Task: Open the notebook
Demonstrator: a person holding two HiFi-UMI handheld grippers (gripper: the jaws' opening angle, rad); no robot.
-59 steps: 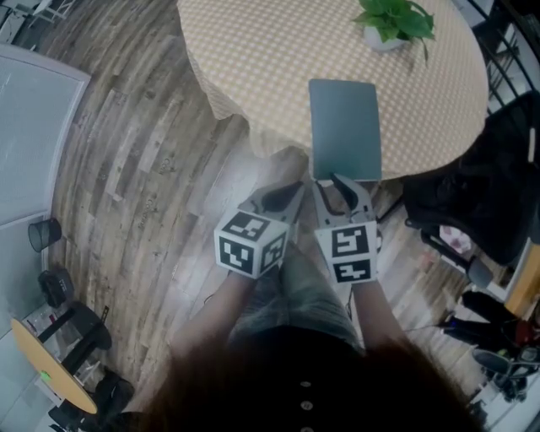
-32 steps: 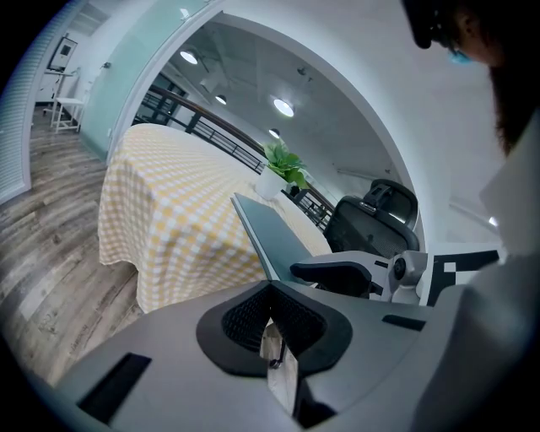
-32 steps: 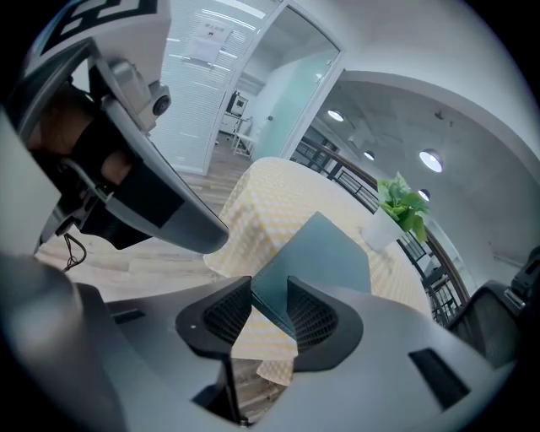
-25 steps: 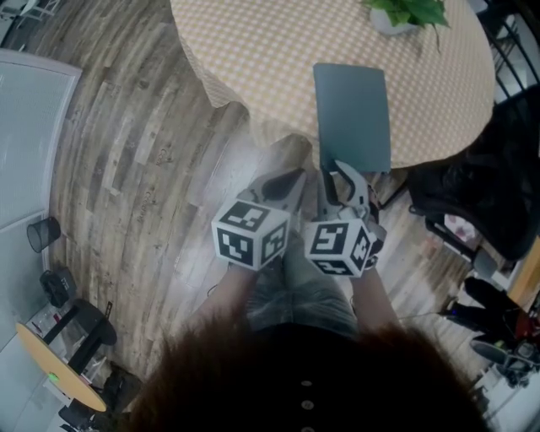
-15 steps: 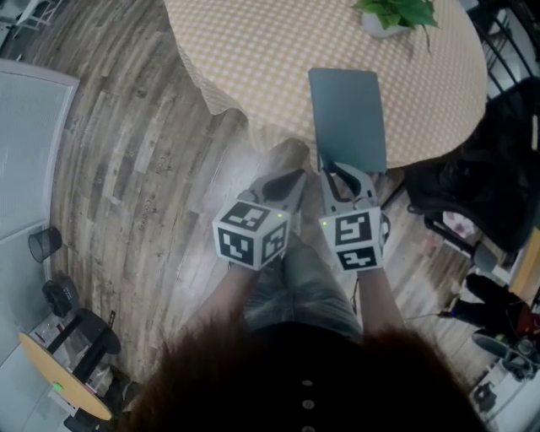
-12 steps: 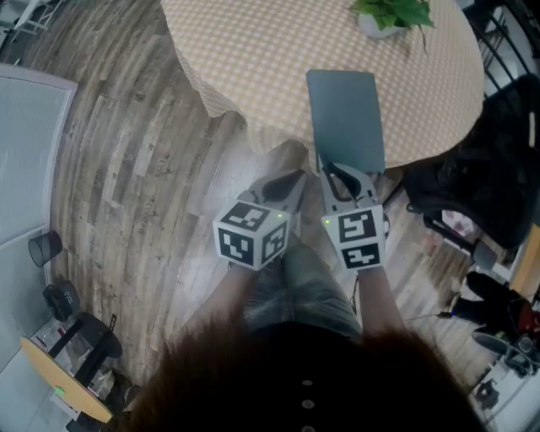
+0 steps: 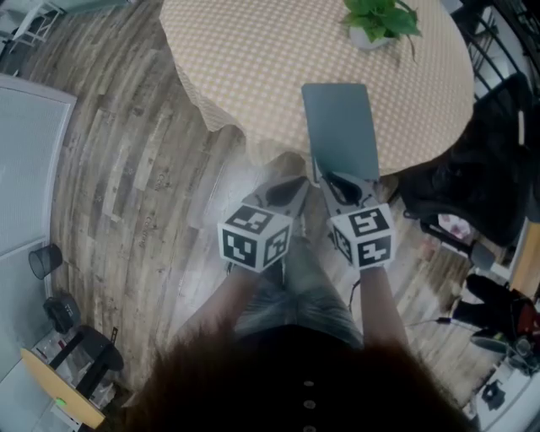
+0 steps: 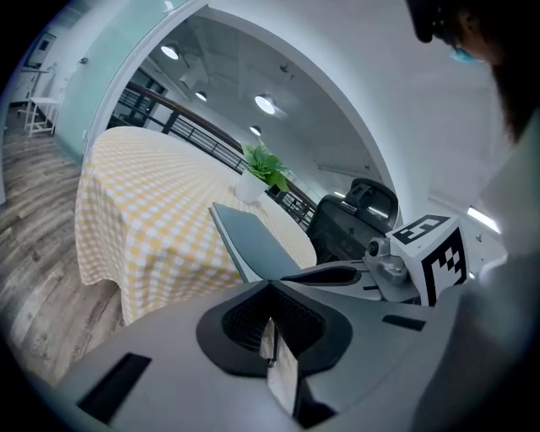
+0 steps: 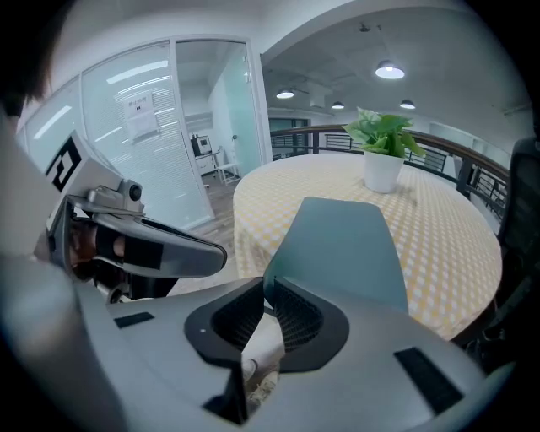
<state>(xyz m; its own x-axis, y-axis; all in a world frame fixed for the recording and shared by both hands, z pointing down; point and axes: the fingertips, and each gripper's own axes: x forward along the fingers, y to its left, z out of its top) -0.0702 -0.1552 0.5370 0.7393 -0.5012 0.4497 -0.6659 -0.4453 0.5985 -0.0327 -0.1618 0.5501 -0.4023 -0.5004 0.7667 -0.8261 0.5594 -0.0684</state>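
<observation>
As notebook (image 7: 340,126) lies shut, plant (image 7: 380,17) (in pot (image 7: 364,35)).

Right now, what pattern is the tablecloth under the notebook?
Yellow-and-white check on the tablecloth under the notebook; clearest in the left gripper view.

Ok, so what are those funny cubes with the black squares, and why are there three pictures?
Those cubes are parts of two hand-held pinching tools that a person carries, one in each hand. The head view comes from a camera on the person's head, looking down. The other two come from cameras riding on each tool. On the round table with its checked cloth are a potted plant and a closed grey-blue notebook. The left gripper is shut and holds nothing. The right gripper has just been closing its jaws, and they seem to pinch the notebook's near corner.
</observation>
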